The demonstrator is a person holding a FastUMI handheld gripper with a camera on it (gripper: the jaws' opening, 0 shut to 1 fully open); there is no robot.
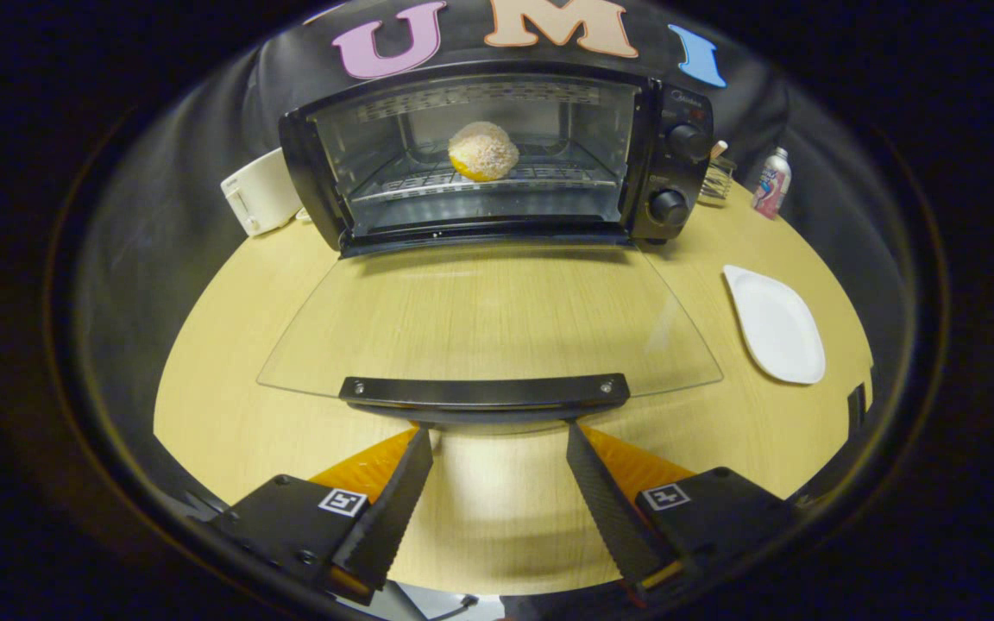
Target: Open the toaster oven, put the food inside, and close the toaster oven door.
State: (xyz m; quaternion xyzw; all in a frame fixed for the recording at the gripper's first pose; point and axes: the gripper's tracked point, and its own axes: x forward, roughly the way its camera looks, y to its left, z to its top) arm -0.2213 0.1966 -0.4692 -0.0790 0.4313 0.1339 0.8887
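1. the bread roll [483, 151] sits on the rack inside the toaster oven [497, 155], upper centre.
2. the glass door [488, 319] lies fully down; closing remains.
3. the gripper [499, 435], lower centre, is spread and empty just under the door handle [484, 392]; next, lift it.

You have the toaster oven [497, 155] at the table's [229, 405] back, food [483, 151] on its rack, its door [488, 323] lying flat before it. Left of the oven: a toaster [260, 191]. Right: a rack [717, 177], a bottle [771, 181]; right and nearer you, a plate [775, 323]. Your gripper [499, 431], fingers apart, sits just before the door handle [484, 392].
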